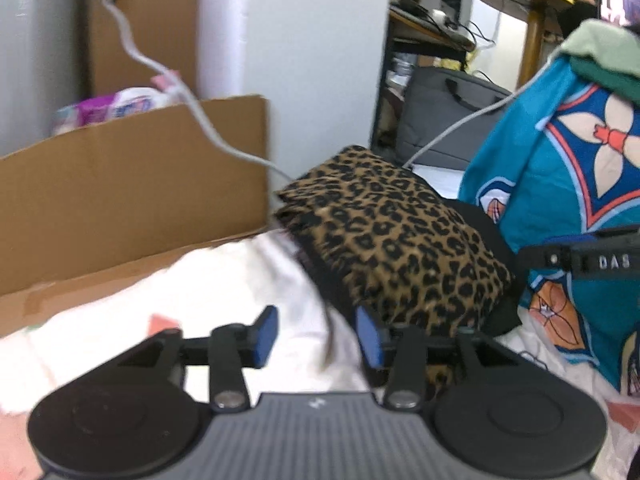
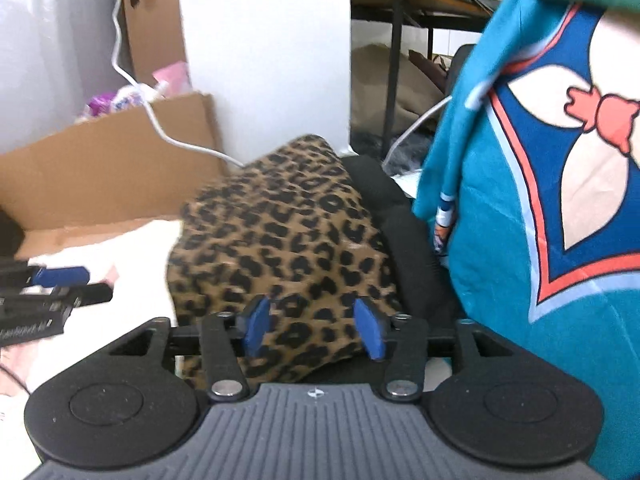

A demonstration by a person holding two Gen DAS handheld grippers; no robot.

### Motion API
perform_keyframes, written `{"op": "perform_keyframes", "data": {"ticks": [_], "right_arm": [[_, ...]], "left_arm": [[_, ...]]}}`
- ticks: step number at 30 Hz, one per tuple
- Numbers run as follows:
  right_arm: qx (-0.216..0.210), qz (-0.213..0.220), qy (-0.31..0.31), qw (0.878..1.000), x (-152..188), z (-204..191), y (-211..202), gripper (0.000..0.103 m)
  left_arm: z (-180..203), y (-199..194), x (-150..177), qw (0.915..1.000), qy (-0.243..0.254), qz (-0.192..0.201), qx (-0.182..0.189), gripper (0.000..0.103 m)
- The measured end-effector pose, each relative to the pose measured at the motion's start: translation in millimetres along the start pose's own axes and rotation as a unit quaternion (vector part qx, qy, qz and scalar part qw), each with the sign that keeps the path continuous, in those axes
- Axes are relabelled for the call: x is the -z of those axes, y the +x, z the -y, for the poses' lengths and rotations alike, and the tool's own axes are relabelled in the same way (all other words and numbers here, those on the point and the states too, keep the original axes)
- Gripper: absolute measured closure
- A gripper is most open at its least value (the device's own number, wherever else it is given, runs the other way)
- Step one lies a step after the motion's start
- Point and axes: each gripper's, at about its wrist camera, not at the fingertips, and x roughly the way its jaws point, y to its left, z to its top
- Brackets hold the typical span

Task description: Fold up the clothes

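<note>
A folded leopard-print garment (image 1: 396,236) lies on the white bed sheet (image 1: 248,280), on top of a black garment (image 1: 486,236). My left gripper (image 1: 316,334) is open and empty, just left of the leopard garment's near corner. My right gripper (image 2: 316,330) is open and empty, hovering over the near edge of the leopard garment (image 2: 288,240). The left gripper's fingers (image 2: 60,276) show at the left edge of the right wrist view. The right gripper's body (image 1: 588,260) shows at the right edge of the left wrist view.
A teal patterned quilt (image 2: 540,200) bulks up on the right with green clothes (image 1: 600,56) on top. An open cardboard box (image 1: 132,184) stands at the left. A white cable (image 1: 168,72) hangs across to the bed. A desk (image 1: 432,32) stands behind.
</note>
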Motion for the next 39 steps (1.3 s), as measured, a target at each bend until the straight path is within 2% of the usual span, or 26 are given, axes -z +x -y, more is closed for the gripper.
{"op": "perform_keyframes", "data": {"ticks": [3,5,6,8,10,12,14,16,19,23,29,33,36,39], "right_arm": [[-0.011,0.004,0.024,1.000,5.8,-13.9,-14.0,0.040],[-0.017,0.005,0.033,0.999,9.2,-23.0,-23.8,0.038],[-0.020,0.005,0.035,0.999,10.7,-27.6,-28.8,0.036],[-0.023,0.006,0.039,0.999,12.5,-35.7,-38.0,0.027],[-0.022,0.002,0.037,0.999,11.7,-45.0,-48.9,0.014],[-0.021,-0.004,0.034,0.999,10.0,-54.4,-59.8,0.011],[-0.019,-0.011,0.031,0.999,8.4,-63.9,-70.8,0.009],[-0.018,-0.018,0.028,0.999,6.7,-73.4,-81.8,0.006],[-0.022,-0.026,0.039,0.999,-0.8,-84.9,-103.3,0.005],[-0.032,-0.041,0.063,0.997,-15.8,-93.3,-134.0,0.002],[-0.031,-0.061,0.078,0.995,-37.5,-98.3,-179.8,0.001],[-0.034,-0.098,0.105,0.989,-46.1,-97.7,-204.9,0.001],[-0.040,-0.123,0.095,0.987,-50.2,-105.5,-226.3,0.001],[-0.053,-0.133,0.076,0.987,-51.6,-119.0,-251.2,0.001]], "left_arm": [[-13.0,-32.8,8.8,0.9997,-0.015,0.004,-0.017,0.041],[-18.8,-54.5,12.6,0.9994,-0.016,0.005,-0.029,0.032],[-21.6,-65.4,13.8,0.9993,-0.016,0.007,-0.034,0.031],[-26.6,-86.3,15.7,0.9990,-0.015,0.010,-0.041,0.025],[-30.4,-106.6,16.1,0.9987,-0.017,0.005,-0.047,0.025],[-33.5,-129.2,16.8,0.9984,-0.020,0.003,-0.053,0.023],[-33.9,-149.2,17.2,0.9977,-0.024,0.007,-0.063,0.014],[-34.6,-171.4,18.3,0.9976,-0.028,0.015,-0.062,0.013],[-34.8,-203.0,19.4,0.9980,-0.030,0.020,-0.053,0.005],[-33.9,-240.5,20.3,0.9968,-0.031,0.030,-0.067,0.001],[-38.2,-288.6,24.4,0.9951,-0.060,0.023,-0.075,0.001],[-42.5,-319.0,28.2,0.9916,-0.090,0.018,-0.091,0.001],[-45.8,-341.6,30.6,0.9879,-0.110,0.025,-0.107,0.001],[-43.4,-362.3,33.0,0.9867,-0.103,0.026,-0.123,0.001]]}}
